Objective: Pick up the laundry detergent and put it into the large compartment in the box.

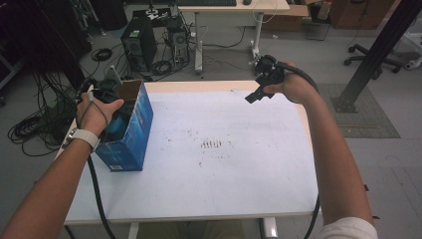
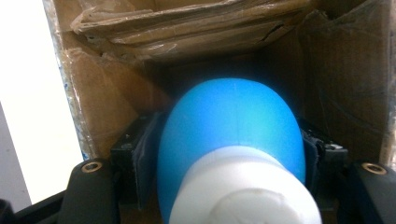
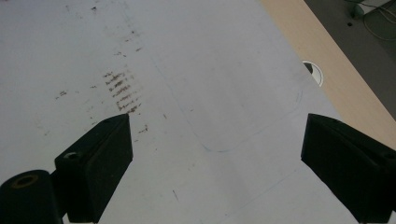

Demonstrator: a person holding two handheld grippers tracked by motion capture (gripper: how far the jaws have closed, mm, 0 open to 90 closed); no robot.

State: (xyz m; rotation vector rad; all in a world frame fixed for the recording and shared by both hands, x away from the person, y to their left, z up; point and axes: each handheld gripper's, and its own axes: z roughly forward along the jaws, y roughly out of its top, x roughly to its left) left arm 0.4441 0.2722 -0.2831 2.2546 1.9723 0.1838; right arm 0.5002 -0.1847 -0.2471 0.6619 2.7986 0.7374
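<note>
Blue bottle with a white cap is sitting between the left gripper's fingers, cap end toward the camera, blue body pointing into the cardboard box. The fingers are flanking the bottle's widest part on both sides, right against it; whether the pads are pressing on it can't be told from the left gripper view. The bottle is sitting inside the box's opening, brown inner walls and crumpled flaps surrounding it.

The box is blue outside, standing at the left edge of the table; there is white print low on its side, too small to read. No label is showing on the bottle.

The right gripper is hovering over the far right part of the table, well apart from the box, its fingers standing wide apart with nothing between them. Below it the white table top is carrying dark scuff marks and a faint rounded outline. No writing is readable there either.
</note>
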